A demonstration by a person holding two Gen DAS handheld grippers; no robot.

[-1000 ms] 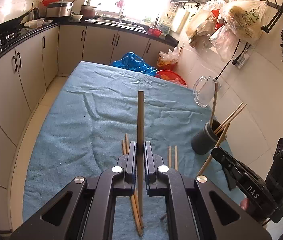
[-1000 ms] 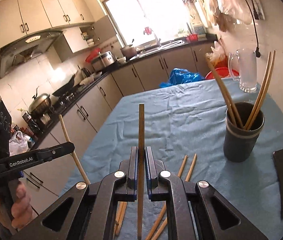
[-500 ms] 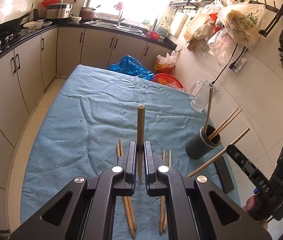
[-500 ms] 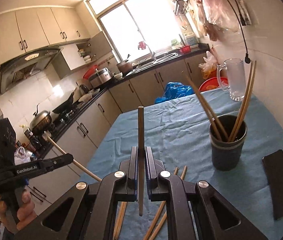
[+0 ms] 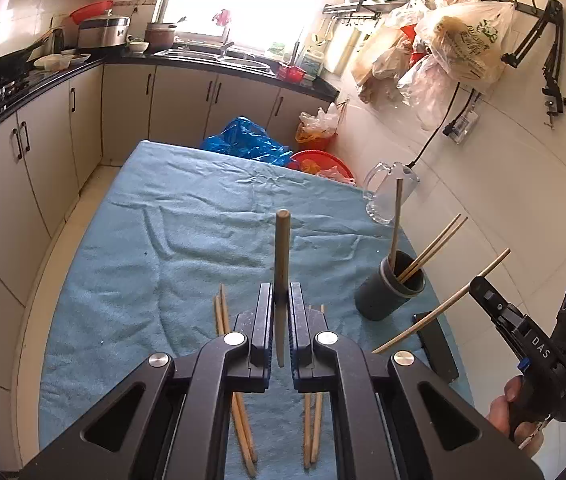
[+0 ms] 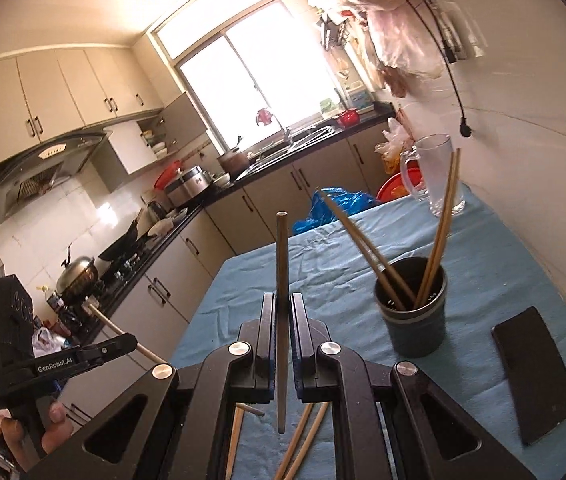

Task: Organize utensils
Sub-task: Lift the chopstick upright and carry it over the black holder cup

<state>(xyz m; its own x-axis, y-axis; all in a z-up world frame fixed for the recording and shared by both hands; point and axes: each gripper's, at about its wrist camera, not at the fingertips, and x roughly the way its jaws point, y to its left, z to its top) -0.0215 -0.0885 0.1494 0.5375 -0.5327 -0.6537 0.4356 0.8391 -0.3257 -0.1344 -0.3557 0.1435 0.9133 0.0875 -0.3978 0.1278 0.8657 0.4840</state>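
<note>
Each gripper is shut on one wooden chopstick. In the left wrist view my left gripper clamps a chopstick that stands upright above the blue cloth. My right gripper pinches another chopstick the same way; from the left wrist view that chopstick slants beside the dark holder cup. The cup holds several chopsticks. Two pairs of loose chopsticks lie on the cloth below the left gripper.
A glass mug stands at the table's far right corner, against the tiled wall. A flat black object lies right of the cup. Blue cloth covers the table; kitchen cabinets and floor run along its left side.
The right gripper has risen and swung towards the cup with its chopstick, which now points up past the cup's rim. The left gripper has stayed almost still.
</note>
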